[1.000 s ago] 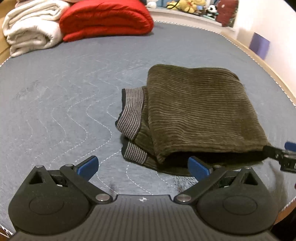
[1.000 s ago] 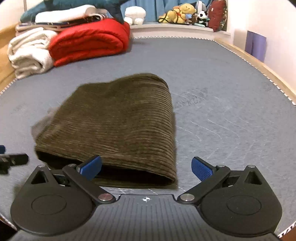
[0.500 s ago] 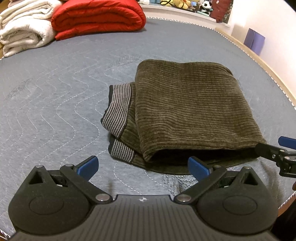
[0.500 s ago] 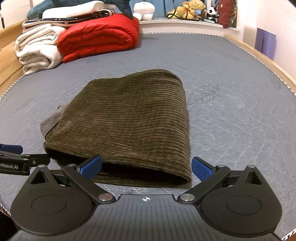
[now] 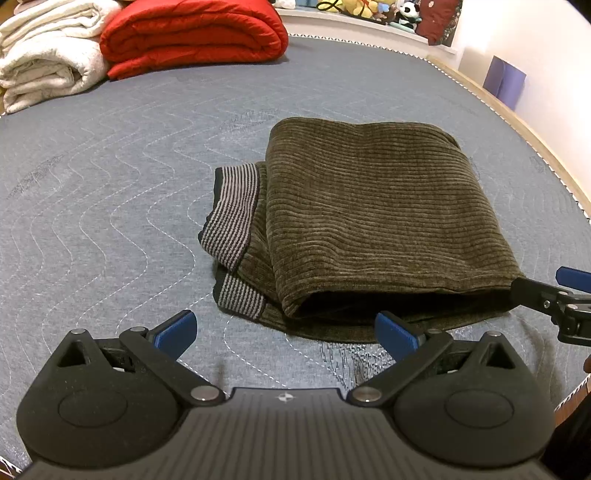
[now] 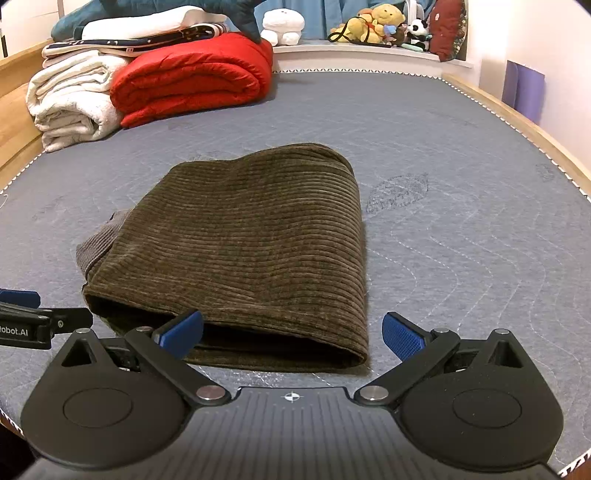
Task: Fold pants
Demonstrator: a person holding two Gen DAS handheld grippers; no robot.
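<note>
Olive-brown corduroy pants (image 5: 380,221) (image 6: 251,243) lie folded into a compact rectangle on the grey quilted mattress (image 5: 92,192). A striped grey waistband (image 5: 231,230) sticks out at the fold's left side. My left gripper (image 5: 284,332) is open, low over the mattress just short of the pants' near edge. My right gripper (image 6: 291,332) is also open, with its left pad by the near edge of the fold. Neither holds cloth. Each gripper's tip shows at the edge of the other's view.
A rolled red quilt (image 6: 192,81) and folded white blankets (image 6: 70,107) lie at the far left of the mattress. Stuffed toys (image 6: 376,22) line a shelf behind. A wooden bed rim (image 6: 517,122) runs along the right, with a purple object (image 6: 522,90) by the wall.
Both grippers have drawn back and risen a little from the folded pants, so more of the mattress and the far bedding shows. The pants lie unmoved.
</note>
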